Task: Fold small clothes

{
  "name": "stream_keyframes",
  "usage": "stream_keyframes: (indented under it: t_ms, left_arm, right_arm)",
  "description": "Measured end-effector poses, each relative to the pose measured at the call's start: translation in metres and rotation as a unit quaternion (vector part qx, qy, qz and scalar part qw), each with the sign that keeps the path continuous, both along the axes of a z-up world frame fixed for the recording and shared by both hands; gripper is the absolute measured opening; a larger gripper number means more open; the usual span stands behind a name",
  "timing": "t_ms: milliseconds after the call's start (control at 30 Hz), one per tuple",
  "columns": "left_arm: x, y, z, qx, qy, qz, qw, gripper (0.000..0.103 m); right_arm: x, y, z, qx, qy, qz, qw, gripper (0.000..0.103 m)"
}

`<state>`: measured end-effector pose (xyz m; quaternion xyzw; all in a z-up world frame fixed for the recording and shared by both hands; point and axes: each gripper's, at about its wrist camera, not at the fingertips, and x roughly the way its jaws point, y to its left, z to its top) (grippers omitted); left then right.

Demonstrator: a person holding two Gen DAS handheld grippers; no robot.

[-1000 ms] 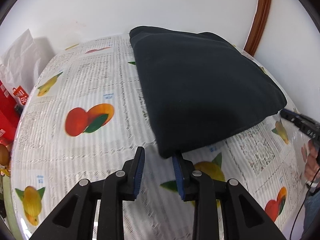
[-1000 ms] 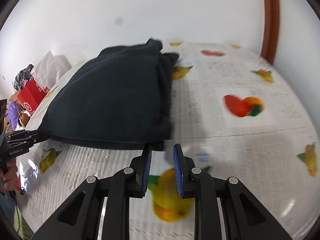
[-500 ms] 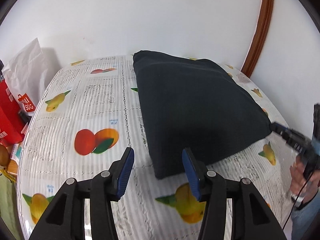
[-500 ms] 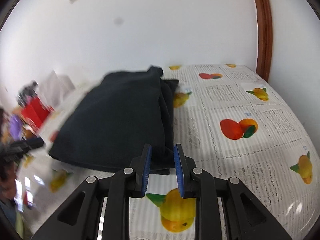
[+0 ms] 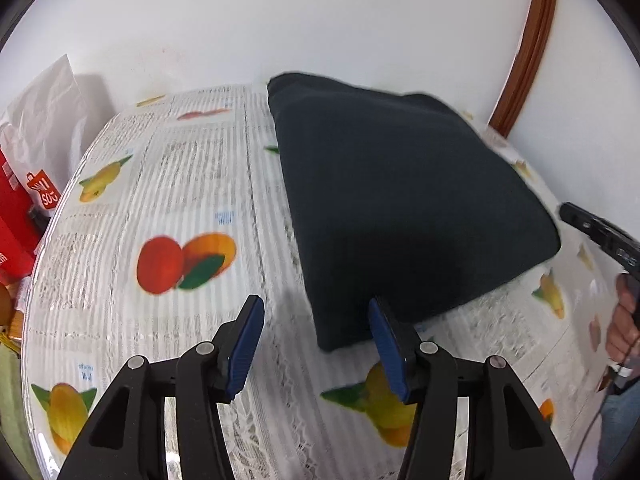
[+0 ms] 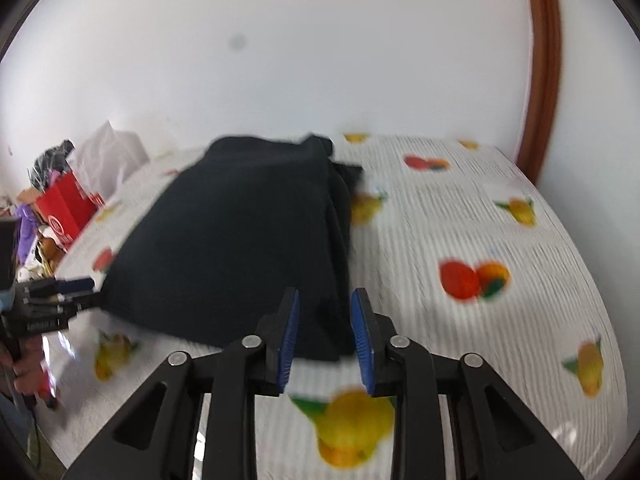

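Note:
A dark folded garment lies flat on the fruit-print tablecloth. My left gripper hovers over the garment's near left corner, its jaws opening, with only the corner's tip showing between the blue pads and nothing gripped. In the right wrist view the same garment lies ahead, layered edges to the right. My right gripper is just above its near right corner, jaws opening, the pads apart from the cloth. Each gripper shows in the other's view: the right gripper and the left gripper.
A red box and a white bag stand at the table's left edge. White wall runs behind, with a brown wooden frame at the right. A person's hand holds the right gripper's handle.
The left jaws have spread wide and let go of the garment's corner. The right gripper has lifted and drawn back a little, its jaws parting slightly. The garment lies still.

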<state>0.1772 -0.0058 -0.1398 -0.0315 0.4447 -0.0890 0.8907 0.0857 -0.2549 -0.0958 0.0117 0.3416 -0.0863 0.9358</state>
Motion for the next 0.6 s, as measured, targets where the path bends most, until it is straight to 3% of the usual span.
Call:
stream_keyframes:
  t_ms: [133,167,200,233,300,367,433,500,600]
  left_arm:
    - [0.016,-0.001,0.003,-0.006,-0.001,0.006,1.0000,0.054]
    - [0.018,-0.003,0.001,-0.005,0.002,0.005,1.0000,0.054]
    - [0.021,-0.005,-0.001,-0.001,0.006,0.004,1.0000,0.056]
    - [0.024,-0.007,-0.005,0.009,0.009,0.005,0.9999,0.057]
    - [0.024,-0.007,-0.008,0.011,0.006,0.001,0.9999,0.060]
    - [0.023,-0.006,-0.009,0.010,0.005,-0.003,0.9999,0.063]
    - [0.023,-0.006,-0.010,0.006,0.009,-0.010,0.9999,0.063]
    - [0.022,-0.006,-0.010,0.007,0.009,-0.011,0.9999,0.063]
    - [0.021,-0.005,-0.008,0.009,0.008,-0.011,0.9999,0.063]
  right_arm:
    - [0.046,-0.011,-0.013,0.026,0.018,-0.020,0.999,0.029]
    - [0.055,-0.017,-0.018,0.041,0.029,-0.031,0.998,0.024]
    - [0.060,-0.020,-0.022,0.052,0.034,-0.033,0.997,0.004]
    - [0.061,-0.022,-0.022,0.062,0.032,-0.026,0.997,0.003]
    - [0.042,-0.024,-0.009,0.062,-0.040,-0.016,0.997,0.002]
    - [0.028,-0.035,-0.006,0.092,-0.073,-0.018,0.993,0.002]
    - [0.033,-0.044,-0.020,0.110,-0.047,-0.034,0.992,0.002]
    - [0.043,-0.041,-0.035,0.092,-0.005,-0.041,0.995,0.002]
    - [0.044,-0.031,-0.031,0.062,-0.006,-0.047,0.997,0.004]
